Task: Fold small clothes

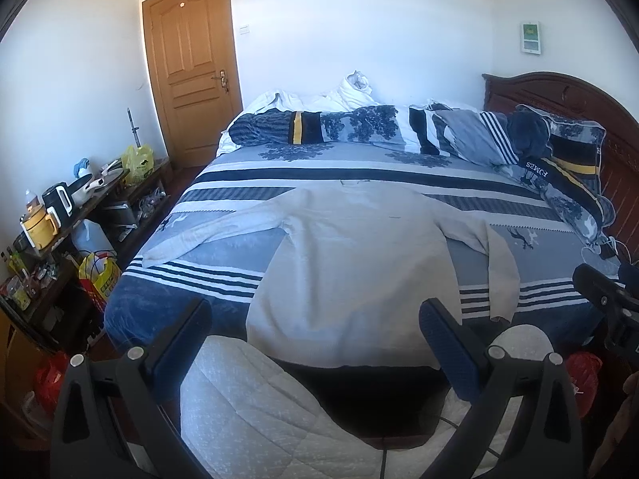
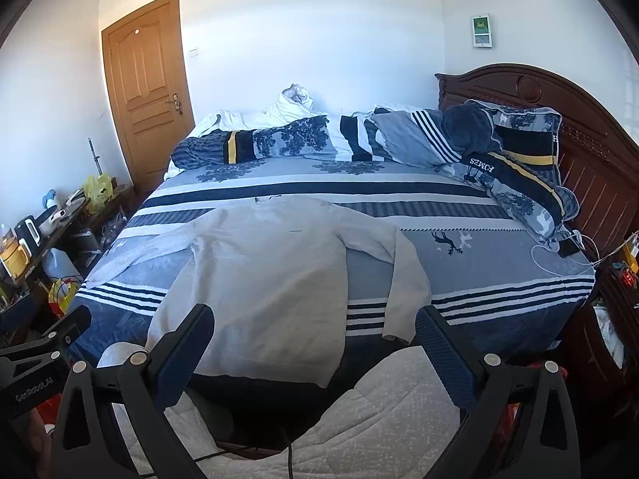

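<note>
Both grippers hovering off the bed's [image 1: 167, 303] near edge.
You're holding left gripper [image 1: 315, 335] and right gripper [image 2: 315, 339] spread wide, empty; sweater [image 2: 263, 279] lying flat, seemingly untouched.

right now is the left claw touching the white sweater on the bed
Apart. The left wrist view shows the left claw open and held back from the bed, above the person's quilted lap, with the white sweater lying flat beyond its fingertips.

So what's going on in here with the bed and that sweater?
A person holds two grippers above the near edge of the bed. A light long-sleeved sweater lies spread flat on the bedspread, sleeves out, not yet folded. The left gripper and right gripper are both open, touching nothing.
</note>
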